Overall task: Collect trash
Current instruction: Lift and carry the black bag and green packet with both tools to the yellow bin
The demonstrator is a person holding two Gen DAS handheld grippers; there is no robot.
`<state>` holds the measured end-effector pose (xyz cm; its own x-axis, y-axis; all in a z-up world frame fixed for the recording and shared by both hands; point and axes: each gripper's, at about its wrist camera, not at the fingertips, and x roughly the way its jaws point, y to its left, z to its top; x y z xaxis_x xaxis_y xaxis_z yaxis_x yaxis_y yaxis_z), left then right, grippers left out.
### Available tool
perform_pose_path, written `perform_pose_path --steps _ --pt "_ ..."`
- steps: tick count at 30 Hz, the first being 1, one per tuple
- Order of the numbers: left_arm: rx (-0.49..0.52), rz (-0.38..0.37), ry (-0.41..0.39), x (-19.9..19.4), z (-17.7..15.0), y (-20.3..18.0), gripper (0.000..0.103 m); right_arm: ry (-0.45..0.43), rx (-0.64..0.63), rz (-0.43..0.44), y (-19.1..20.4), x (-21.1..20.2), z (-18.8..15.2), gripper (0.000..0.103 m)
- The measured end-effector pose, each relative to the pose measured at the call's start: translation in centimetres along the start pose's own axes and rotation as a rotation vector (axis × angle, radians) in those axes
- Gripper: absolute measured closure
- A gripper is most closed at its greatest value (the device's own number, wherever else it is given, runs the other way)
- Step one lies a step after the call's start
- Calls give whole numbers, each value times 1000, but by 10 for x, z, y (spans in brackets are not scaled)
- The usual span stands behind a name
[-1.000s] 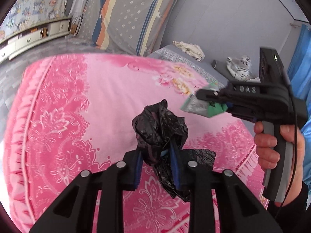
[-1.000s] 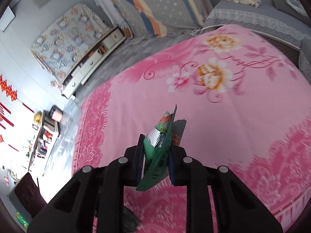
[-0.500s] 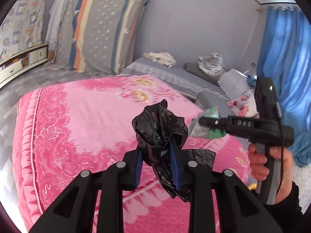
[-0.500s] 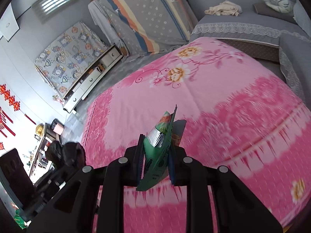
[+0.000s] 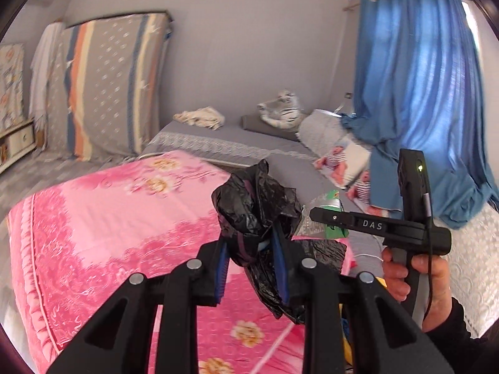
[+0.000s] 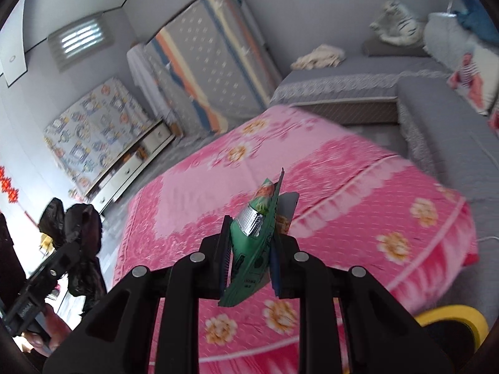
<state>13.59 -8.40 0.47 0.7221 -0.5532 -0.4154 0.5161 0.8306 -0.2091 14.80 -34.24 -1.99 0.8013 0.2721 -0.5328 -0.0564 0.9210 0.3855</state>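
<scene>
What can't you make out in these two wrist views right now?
- Yellow-rimmed round container, right wrist view: cut off at the lower edge, inside too dark.
- Green foil snack wrapper: print too small.
- Crumpled black plastic bag, left wrist view: contents hidden by its folds.

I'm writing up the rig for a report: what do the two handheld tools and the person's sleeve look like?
Both tools are matte black with triangular cut-out finger arms, round silver bolts and blue ribbed pads. The right tool bears white "DAS" lettering, a grey pistol handle, a thin black cable and a small green light on its upright block. The right hand wears a black sleeve.
</scene>
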Motion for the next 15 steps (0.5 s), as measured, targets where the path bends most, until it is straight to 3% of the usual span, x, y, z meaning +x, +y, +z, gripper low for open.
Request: perform_pose_path --steps 15 --pt "177 -170 -9 6 -8 -107 79 -195 144 -235 -85 -117 -55 83"
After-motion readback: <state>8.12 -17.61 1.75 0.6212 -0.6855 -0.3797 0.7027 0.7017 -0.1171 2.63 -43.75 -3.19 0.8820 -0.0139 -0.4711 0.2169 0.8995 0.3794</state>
